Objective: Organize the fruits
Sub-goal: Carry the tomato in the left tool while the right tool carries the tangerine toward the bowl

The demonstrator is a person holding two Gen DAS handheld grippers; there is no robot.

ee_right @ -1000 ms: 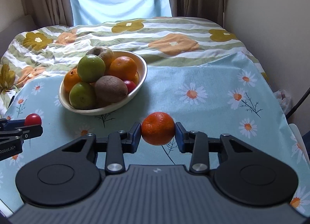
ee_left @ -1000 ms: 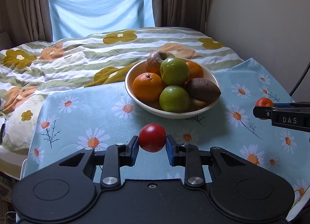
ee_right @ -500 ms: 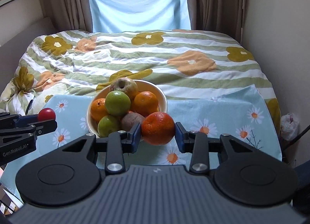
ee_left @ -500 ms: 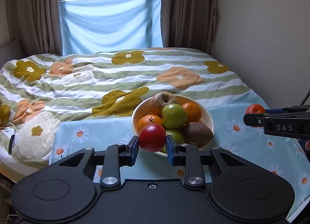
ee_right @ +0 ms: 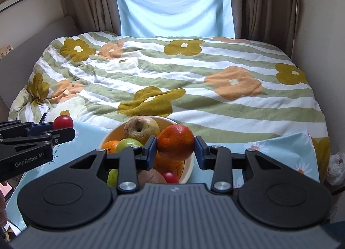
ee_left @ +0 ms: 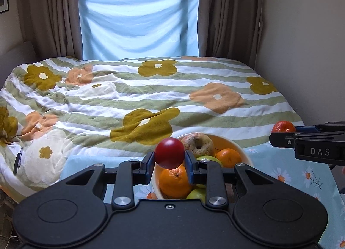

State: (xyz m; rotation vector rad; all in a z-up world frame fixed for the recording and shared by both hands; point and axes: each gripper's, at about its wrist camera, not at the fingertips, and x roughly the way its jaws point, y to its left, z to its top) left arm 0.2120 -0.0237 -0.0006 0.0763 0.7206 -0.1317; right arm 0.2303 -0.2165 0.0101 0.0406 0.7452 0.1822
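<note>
A: Left wrist view, what's there?
B: Left tongs [ee_left: 169, 158] clamp one red fruit [ee_left: 169, 152], raised over one bowl [ee_left: 241, 148] showing two oranges, two green apples, one wrinkled apple. Right tongs [ee_left: 280, 135] beside it grip one mandarin [ee_left: 283, 126].

A: Right wrist view?
B: The mandarin [ee_right: 175, 142] sits pinched in the right tongs [ee_right: 175, 148], angled down above the bowl [ee_right: 188, 168]. Inside lie one brown fruit and one small red one. Left tongs [ee_right: 62, 129] hold the red fruit [ee_right: 63, 121].

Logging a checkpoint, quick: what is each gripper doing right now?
Left gripper: closed on the red fruit.
Right gripper: closed on the orange.
</note>
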